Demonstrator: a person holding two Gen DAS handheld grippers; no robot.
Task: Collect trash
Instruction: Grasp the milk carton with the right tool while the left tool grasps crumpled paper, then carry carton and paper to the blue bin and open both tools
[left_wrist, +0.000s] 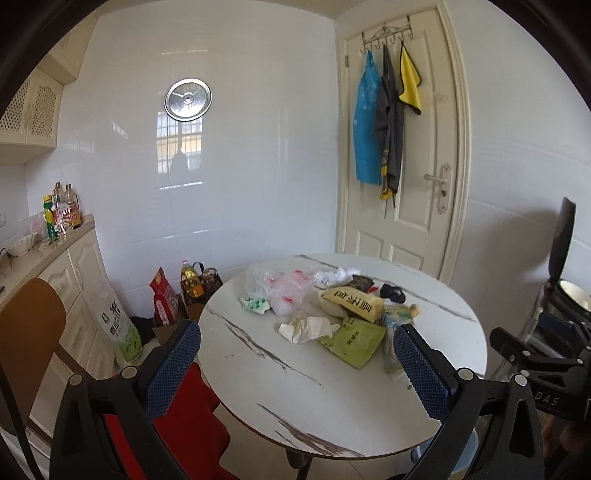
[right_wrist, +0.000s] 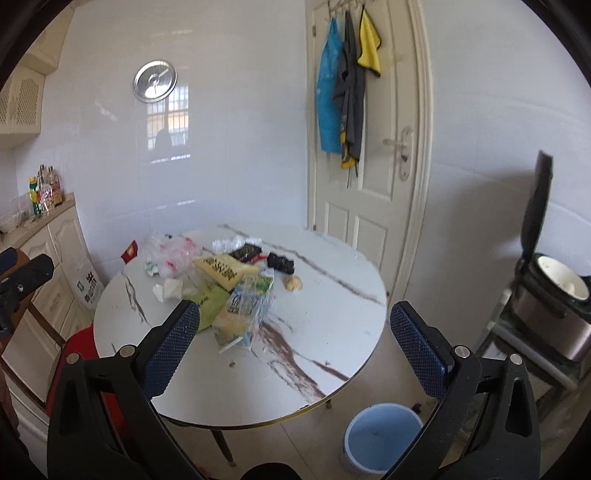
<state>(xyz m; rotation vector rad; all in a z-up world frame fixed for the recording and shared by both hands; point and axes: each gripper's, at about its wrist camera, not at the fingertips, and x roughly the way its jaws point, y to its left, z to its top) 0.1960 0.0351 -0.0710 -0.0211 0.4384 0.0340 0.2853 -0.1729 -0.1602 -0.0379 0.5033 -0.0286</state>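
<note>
The round marble-look table (right_wrist: 295, 369) carries all the trash in 1 heap near its far-left edge; the near and right parts of the top are bare. On the floor below the near-right edge stands the blue bin (right_wrist: 382, 435), empty as far as can be seen, so nothing looks collected yet.

Both tongs are wide and hold nothing: the left gripper (left_wrist: 297, 363) hangs over the near-left edge, the right gripper (right_wrist: 295, 349) over the near edge, each well short of the heap.

In the heap, from big to small: the clear plastic bags (right_wrist: 171, 254) at the far left, the yellow packet (right_wrist: 225, 271), the green packet (left_wrist: 352, 341), the crumpled tissue (left_wrist: 308, 328).

A sensible start, I judge, is the loose near pieces first: pinch the tissue by a raised fold, lift clear, then carry to the bin. Flat packets need an edge grip, since the pads may slide on film.
</note>
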